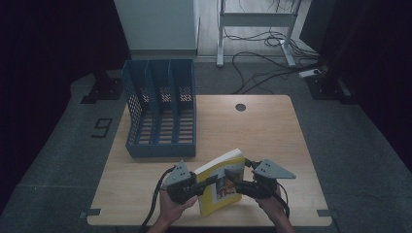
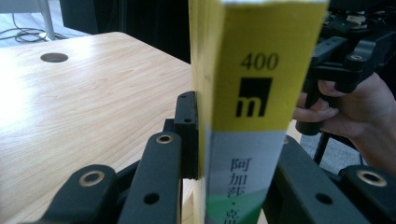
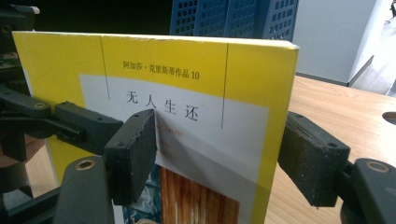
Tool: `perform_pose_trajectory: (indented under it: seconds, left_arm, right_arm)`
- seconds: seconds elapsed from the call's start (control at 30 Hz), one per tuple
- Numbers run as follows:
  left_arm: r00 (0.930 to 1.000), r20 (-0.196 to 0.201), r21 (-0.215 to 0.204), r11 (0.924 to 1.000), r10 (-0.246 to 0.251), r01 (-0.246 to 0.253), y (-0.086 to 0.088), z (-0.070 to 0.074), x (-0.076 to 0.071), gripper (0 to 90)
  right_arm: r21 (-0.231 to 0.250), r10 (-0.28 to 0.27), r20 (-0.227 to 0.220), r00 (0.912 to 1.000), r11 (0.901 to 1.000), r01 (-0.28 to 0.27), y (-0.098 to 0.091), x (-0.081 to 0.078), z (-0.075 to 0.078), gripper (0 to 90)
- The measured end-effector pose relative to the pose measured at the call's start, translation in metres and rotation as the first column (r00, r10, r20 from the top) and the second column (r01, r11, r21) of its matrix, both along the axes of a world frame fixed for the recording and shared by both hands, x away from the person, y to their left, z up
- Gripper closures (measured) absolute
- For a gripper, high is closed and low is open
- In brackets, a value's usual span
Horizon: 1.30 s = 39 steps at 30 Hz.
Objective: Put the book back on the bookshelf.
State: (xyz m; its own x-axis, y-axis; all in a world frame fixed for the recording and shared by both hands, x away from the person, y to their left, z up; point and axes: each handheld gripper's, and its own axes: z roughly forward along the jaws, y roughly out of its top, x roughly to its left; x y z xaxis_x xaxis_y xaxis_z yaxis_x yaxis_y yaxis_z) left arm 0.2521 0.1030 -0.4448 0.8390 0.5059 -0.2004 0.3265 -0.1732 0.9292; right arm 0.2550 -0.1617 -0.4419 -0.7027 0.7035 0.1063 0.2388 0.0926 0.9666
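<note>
The yellow book point(image 1: 221, 182) stands tilted on the table point(image 1: 272, 131), near its front edge, in front of the blue file rack point(image 1: 162, 109). The left gripper point(image 1: 201, 183) is clamped across the book's spine point(image 2: 261, 93). The right gripper point(image 1: 236, 184) has one pad against the cover, the other just off the spine side; whether it grips, I cannot tell
</note>
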Motion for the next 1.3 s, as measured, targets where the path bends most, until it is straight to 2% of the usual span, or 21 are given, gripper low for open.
perform_pose_trajectory:
  seconds: [0.33,0.63,0.7,0.73,0.83,0.93,1.2,1.3]
  left_arm:
    - [0.9992,-0.002,-0.02,0.999,0.039,-0.039,0.011,0.003,0.003,75.6]
    - [0.9977,-0.003,-0.062,0.9958,0.068,-0.068,0.026,0.01,0.005,75.6]
    - [0.9974,-0.007,-0.073,0.9948,0.072,-0.072,0.028,0.011,0.005,75.6]
    - [0.9974,-0.009,-0.079,0.9943,0.072,-0.072,0.029,0.012,0.005,75.6]
    - [0.9966,-0.025,-0.089,0.9928,0.078,-0.08,0.031,0.011,0.007,75.6]
    - [0.9944,-0.036,-0.089,0.9908,0.099,-0.102,0.034,0.011,0.01,75.6]
    - [0.9856,-0.08,-0.142,0.977,0.149,-0.159,0.043,0.018,0.018,75.6]
    - [0.9843,-0.076,-0.141,0.9755,0.16,-0.169,0.044,0.024,0.019,75.6]
  right_arm:
    - [-0.004,-0.02,-0.004,0.9998,0.9998,0.02,-0.004,0.001,-0.001,29.5]
    - [-0.021,-0.04,-0.051,0.9979,0.999,0.039,-0.013,0.004,-0.016,29.5]
    - [-0.002,-0.039,-0.086,0.9955,0.9992,0.039,-0.017,0.004,-0.024,29.5]
    - [-0.008,-0.046,-0.095,0.9944,0.9989,0.046,-0.019,0.004,-0.028,29.6]
    - [-0.032,-0.068,-0.109,0.9917,0.9974,0.065,-0.025,0.002,-0.036,29.6]
    - [-0.025,-0.086,-0.127,0.9882,0.9962,0.083,-0.032,0.001,-0.041,29.6]
    - [-0.042,-0.138,-0.177,0.9746,0.9903,0.132,-0.052,0.002,-0.059,29.8]
    - [-0.054,-0.164,-0.192,0.9677,0.9863,0.156,-0.057,0.005,-0.065,29.9]
